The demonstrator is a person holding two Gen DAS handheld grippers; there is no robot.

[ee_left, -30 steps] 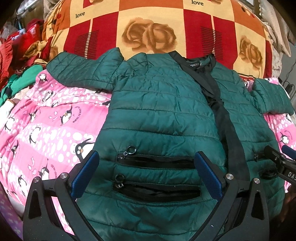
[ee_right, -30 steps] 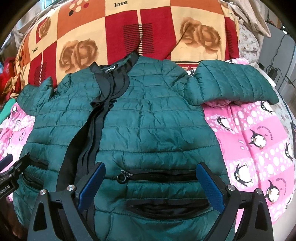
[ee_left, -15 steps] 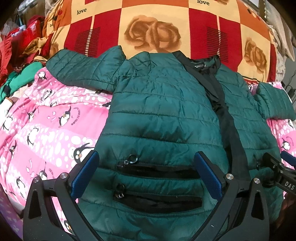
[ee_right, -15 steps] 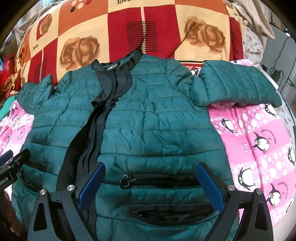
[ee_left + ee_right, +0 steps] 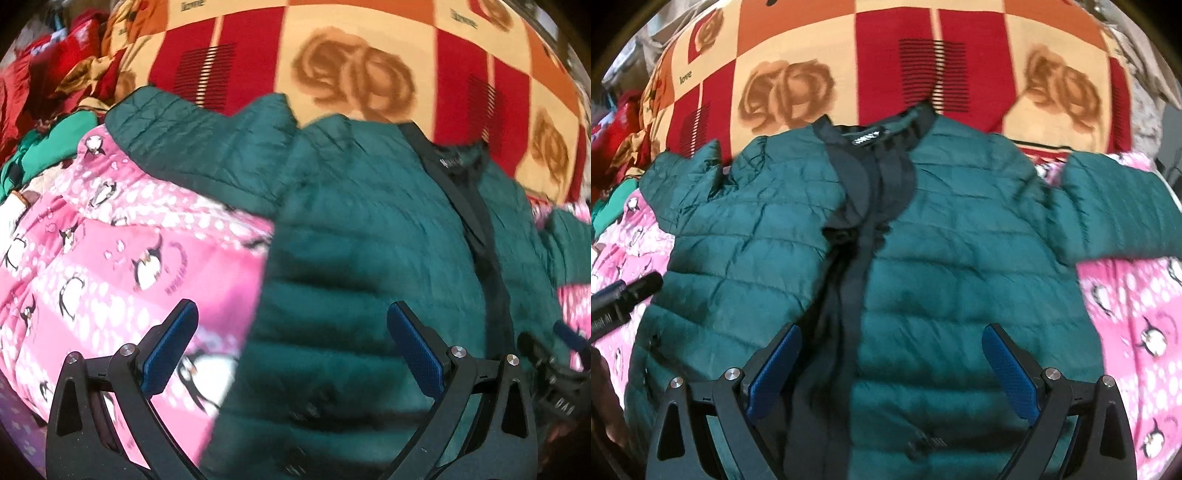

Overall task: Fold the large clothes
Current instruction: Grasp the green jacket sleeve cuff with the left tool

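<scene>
The left claw [image 5: 291, 347] is held wide open with nothing between its blue pads; it hangs over the jacket's side edge, where the green jacket [image 5: 369, 229] meets the pink penguin blanket [image 5: 110, 258]. The right claw [image 5: 890, 369] is likewise spread open and empty, poised over the lower front of the jacket [image 5: 960, 258], just right of the black zipper strip [image 5: 864, 236].

The jacket is laid flat, front up, on the blanket-covered bed. Its long axis runs from the claws away toward the checked rose blanket [image 5: 886, 55], with the collar [image 5: 871, 136] pointing away and the hem nearest the claws. One sleeve [image 5: 192, 147] is stretched out to the left, the other sleeve [image 5: 1119, 214] to the right.

Nothing is gripped yet, so the fold is judged not to have begun; this looks like the approach. The left view is blurred, so the exact spot aimed at cannot be fixed. A first fold probably calls for each claw to be closed on a sleeve or side edge and brought in toward the zipper.
</scene>
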